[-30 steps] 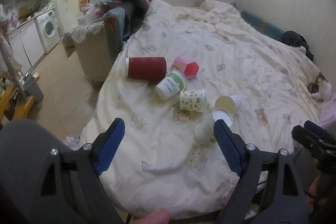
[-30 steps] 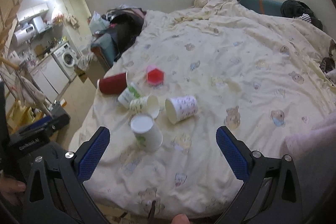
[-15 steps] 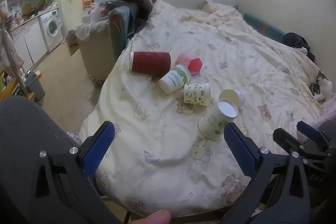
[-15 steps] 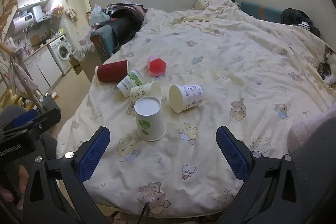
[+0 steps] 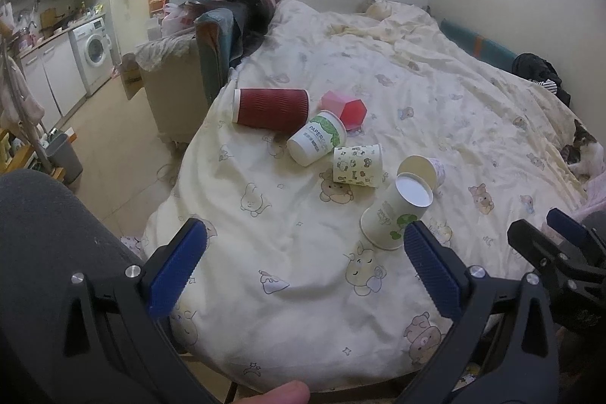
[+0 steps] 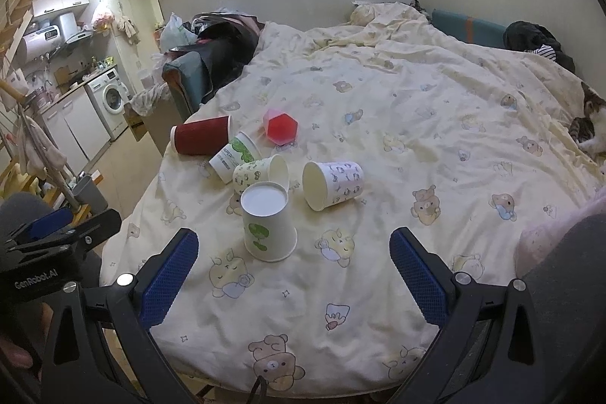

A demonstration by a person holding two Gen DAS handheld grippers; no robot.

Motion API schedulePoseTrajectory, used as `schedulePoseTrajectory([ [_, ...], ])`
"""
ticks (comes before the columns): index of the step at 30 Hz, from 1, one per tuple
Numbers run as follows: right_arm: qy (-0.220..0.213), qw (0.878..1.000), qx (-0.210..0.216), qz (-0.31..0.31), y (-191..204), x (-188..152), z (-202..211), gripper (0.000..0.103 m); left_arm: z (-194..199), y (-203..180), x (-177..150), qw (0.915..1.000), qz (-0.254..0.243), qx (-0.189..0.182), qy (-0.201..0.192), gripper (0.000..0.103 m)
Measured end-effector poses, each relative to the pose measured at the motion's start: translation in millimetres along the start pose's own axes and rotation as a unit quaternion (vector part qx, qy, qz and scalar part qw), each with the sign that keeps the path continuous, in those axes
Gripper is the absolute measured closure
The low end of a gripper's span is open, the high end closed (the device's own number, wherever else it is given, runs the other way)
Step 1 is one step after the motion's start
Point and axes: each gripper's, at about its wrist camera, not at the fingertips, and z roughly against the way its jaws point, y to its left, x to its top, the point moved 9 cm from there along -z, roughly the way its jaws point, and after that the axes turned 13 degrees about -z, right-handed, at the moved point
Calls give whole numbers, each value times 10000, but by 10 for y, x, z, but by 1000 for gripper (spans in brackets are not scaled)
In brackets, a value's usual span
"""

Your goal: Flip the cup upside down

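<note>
A white paper cup with a green print (image 6: pixel 268 223) stands upside down on the bed quilt (image 6: pixel 416 146); it also shows in the left wrist view (image 5: pixel 395 212). Other cups lie on their sides behind it: a white patterned cup (image 6: pixel 333 184), a green-patterned cup (image 6: pixel 261 173), a white and green "PAPER" cup (image 5: pixel 316 142), a dark red ribbed cup (image 5: pixel 270 108) and a pink faceted cup (image 5: pixel 346 109). My left gripper (image 5: pixel 303 271) is open and empty, near the bed's front edge. My right gripper (image 6: pixel 293 275) is open and empty, just in front of the upside-down cup.
A cat (image 6: pixel 589 125) lies on the quilt at the far right. An armchair piled with clothes (image 5: pixel 212 52) stands beside the bed's left edge. A kitchen with a washing machine (image 5: pixel 94 50) is at the far left. A grey bin (image 5: pixel 66 154) stands on the floor.
Both grippers have drawn back toward the bed's front edge. The green-print cup, tilted a second ago, now stands upside down on the quilt. The other cups have not moved.
</note>
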Motion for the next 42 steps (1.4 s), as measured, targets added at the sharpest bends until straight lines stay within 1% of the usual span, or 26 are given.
schedulePoseTrajectory([
  [14,-41,10000,52,-37,3,25,50,0,11,-13,-10,9999,-63,81,-9,0],
  [42,-32,10000,64,-34,10,22,55,0,14,0,-1,10000,-54,61,-53,0],
])
